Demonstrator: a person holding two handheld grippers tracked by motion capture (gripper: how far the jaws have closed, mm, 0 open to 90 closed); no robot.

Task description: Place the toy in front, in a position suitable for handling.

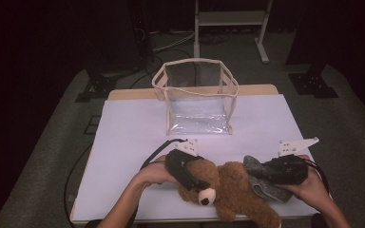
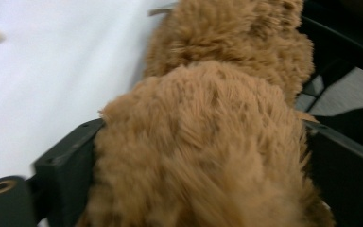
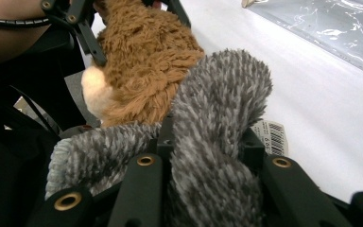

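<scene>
Brown plush is filling the gap between my left gripper's [image 1: 196, 179] jaws: the teddy bear's [image 1: 228, 190] head is sitting between them in the left gripper view. The jaws are standing fairly wide, one on each flank of the head, and I cannot tell whether the pads are still pressing or have already let go. The bear is lying on the white sheet [image 1: 138, 133] at the near edge of the table, roughly at six o'clock from the sheet's centre.

At about three o'clock from the bear, my right gripper [image 1: 265, 172] is holding a grey plush toy [image 1: 262, 183]. In the right gripper view its jaws are closing snugly on the grey pile, so I am reading that as a firm grip. The grey toy is touching the bear's side, and a barcode label [image 3: 274, 137] is showing beside it.

Farther off, at twelve o'clock, a clear pouch with cream trim [image 1: 197, 97] is standing upright with its mouth open, well apart from both toys.

I am judging this as the pick-up stage of packing the toys into the pouch. The next move is calling for a settled grip on the bear's head, then a lift clear of the sheet and a carry toward twelve o'clock, high enough to clear the pouch's rim.
</scene>
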